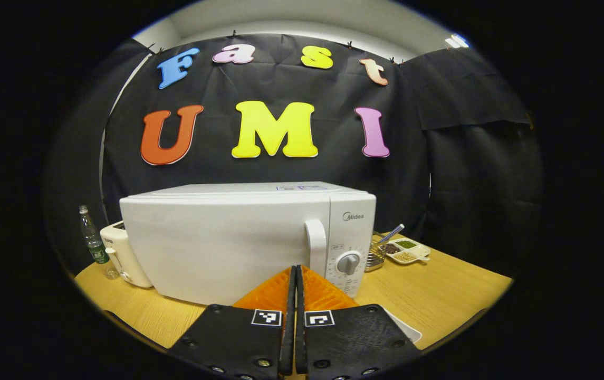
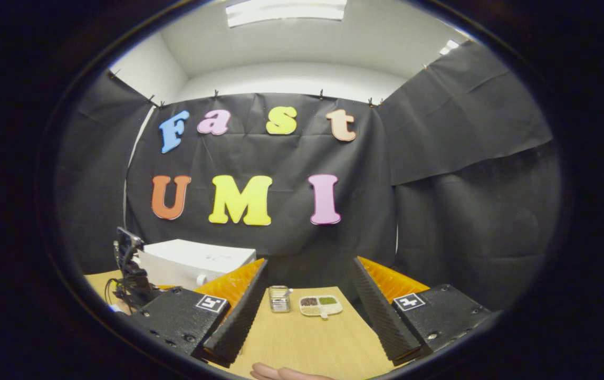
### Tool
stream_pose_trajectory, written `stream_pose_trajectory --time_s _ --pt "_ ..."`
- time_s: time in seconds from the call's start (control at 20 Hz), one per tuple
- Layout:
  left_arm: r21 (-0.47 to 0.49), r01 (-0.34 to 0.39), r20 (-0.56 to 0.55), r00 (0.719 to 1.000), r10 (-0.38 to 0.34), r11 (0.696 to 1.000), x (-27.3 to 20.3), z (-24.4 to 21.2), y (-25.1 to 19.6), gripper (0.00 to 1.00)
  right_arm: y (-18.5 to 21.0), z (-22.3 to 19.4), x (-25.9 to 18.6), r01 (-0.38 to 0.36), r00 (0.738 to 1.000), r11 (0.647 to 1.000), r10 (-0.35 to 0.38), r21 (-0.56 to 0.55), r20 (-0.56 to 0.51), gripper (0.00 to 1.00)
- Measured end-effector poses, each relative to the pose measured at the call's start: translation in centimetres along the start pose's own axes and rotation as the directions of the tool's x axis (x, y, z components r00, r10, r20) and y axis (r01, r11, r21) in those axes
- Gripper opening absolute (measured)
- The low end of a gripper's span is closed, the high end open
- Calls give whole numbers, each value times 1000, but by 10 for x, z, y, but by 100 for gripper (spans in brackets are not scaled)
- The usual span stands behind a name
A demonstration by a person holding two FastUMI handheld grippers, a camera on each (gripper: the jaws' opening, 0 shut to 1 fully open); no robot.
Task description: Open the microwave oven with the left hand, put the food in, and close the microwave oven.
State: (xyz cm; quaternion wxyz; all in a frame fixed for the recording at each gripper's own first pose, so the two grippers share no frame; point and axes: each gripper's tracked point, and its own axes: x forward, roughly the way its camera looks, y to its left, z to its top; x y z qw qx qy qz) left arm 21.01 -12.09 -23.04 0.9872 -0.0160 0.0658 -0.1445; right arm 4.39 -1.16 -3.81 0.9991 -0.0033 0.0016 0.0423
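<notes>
The white microwave stands on the wooden table with its door closed. Its upright handle and a round dial sit at the right of its front. My left gripper is shut with nothing between its orange fingers, a short way in front of the handle. A white plate rim peeks out beside that gripper's right finger; what lies on it is hidden. In the right gripper view, my right gripper is open and empty above the table, with the microwave off to its left.
A white toaster and a plastic bottle stand left of the microwave. To its right are a metal holder with a utensil and a divided dish of grains. A fingertip shows at the bottom edge. A dark cabled rig stands by the microwave.
</notes>
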Motion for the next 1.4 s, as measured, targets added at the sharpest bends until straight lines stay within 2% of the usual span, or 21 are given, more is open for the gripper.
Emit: stream_pose_trajectory --time_s 0.05,0.1,0.2,0.3,0.35,0.4,0.5,0.7,0.95,1.1,1.35,1.4 --pt "-26 14 6 1000 -13 1000 -13 8 -7 8 3 -3 -3 -2 1000 1000 1 -3 -6 99" --pt "-40 -2 19 1000 2 999 -29 16 -6 17 7 -5 -8 -7 1000 1000 7 -1 -11 99" --pt "-40 -71 50 996 73 997 -57 31 5 96 15 -9 -15 -26 1000 1000 26 -2 -14 99" --pt "-27 -99 62 993 101 995 -78 39 7 94 17 -13 -22 -24 1000 1000 24 -10 -19 99" --pt "-15 -118 75 990 119 993 -90 45 10 82 19 -14 -25 -26 999 1000 26 -10 -22 99" --pt "-1 -128 83 988 128 992 -100 50 12 93 21 -13 -30 -29 999 1000 29 -5 -21 99" --pt "8 -166 98 982 164 986 -121 61 19 93 20 -10 -38 -25 1000 1000 25 -6 -15 100" --pt "-16 -164 123 979 165 986 -160 86 17 93 13 6 -54 12 1000 1000 -12 8 7 99" --pt "9 -231 148 963 227 973 -222 124 22 93 24 29 -83 -9 999 999 8 38 32 99" --pt "44 -237 199 954 224 971 -260 156 13 93 27 35 -106 -9 999 999 8 39 37 99" --pt "1 -251 201 948 246 968 -308 168 1 94 25 43 -133 -13 999 998 10 56 47 99" --pt "-3 -248 199 949 243 969 -313 165 -1 94 22 44 -137 -10 999 998 8 58 47 89"
